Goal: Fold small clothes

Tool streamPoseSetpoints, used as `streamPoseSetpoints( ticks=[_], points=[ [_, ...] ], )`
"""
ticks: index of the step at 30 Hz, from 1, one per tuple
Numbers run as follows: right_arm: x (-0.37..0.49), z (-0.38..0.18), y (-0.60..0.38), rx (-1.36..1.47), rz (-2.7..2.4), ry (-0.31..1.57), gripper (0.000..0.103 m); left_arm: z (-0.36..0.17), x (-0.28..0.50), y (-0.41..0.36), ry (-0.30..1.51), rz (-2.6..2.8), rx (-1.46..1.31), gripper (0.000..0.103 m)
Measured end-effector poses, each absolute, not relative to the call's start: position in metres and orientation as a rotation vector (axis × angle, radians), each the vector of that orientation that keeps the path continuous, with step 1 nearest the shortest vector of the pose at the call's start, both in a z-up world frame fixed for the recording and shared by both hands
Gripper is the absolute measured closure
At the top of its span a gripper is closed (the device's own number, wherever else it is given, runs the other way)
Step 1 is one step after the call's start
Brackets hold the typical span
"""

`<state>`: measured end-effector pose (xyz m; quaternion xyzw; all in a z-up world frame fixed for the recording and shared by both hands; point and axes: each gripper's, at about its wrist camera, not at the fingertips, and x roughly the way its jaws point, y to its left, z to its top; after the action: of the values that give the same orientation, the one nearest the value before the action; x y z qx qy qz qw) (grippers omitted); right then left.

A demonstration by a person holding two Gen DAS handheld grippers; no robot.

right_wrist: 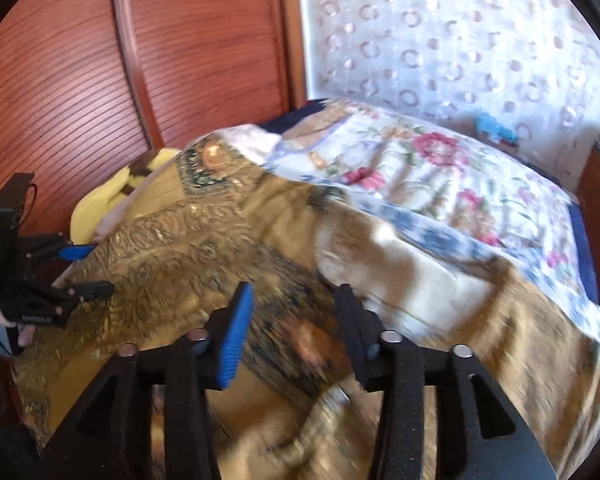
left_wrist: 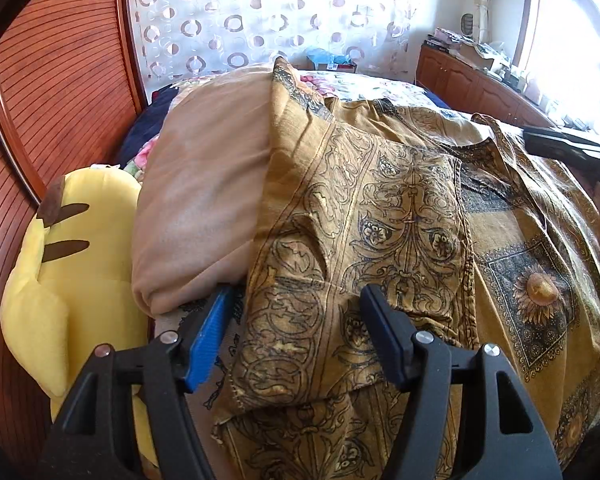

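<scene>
The left gripper [left_wrist: 296,300] stands wide over the folded garment [left_wrist: 364,240], gripping nothing. The right gripper [right_wrist: 294,300] hangs part-open above the cloth, holding nothing.

Ochre scroll-patterned garment [left_wrist: 380,216], yellow plush [left_wrist: 80,280], floral quilt [right_wrist: 440,176]

I'm working in a home bedroom: I'm leaning over a bed with a floral quilt [right_wrist: 440,184], a yellow plush toy [left_wrist: 80,248] lying by the reddish slatted wooden headboard [left_wrist: 56,68], sheer circle-patterned curtains [left_wrist: 260,12] hanging behind.
</scene>
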<state>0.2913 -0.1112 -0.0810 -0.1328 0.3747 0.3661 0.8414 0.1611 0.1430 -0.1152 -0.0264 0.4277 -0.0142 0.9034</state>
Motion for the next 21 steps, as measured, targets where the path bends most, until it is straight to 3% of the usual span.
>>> streamPoseSetpoints(
  ticks=[10,12,14,21],
  points=[
    [0.260,-0.067,-0.249,-0.181,0.492,0.747,0.051,-0.116,0.162,0.142,0.885,-0.024,-0.053,0.036],
    [0.255,-0.065,-0.275,-0.163,0.441,0.743,0.040,-0.116,0.162,0.142,0.885,-0.025,-0.055,0.036],
    [0.249,-0.064,-0.303,-0.161,0.374,0.737,0.036,-0.116,0.162,0.142,0.884,-0.025,-0.055,0.036],
    [0.229,-0.072,-0.398,-0.102,0.195,0.737,0.036,-0.115,0.159,0.141,0.890,-0.021,-0.054,0.036]
  ],
)
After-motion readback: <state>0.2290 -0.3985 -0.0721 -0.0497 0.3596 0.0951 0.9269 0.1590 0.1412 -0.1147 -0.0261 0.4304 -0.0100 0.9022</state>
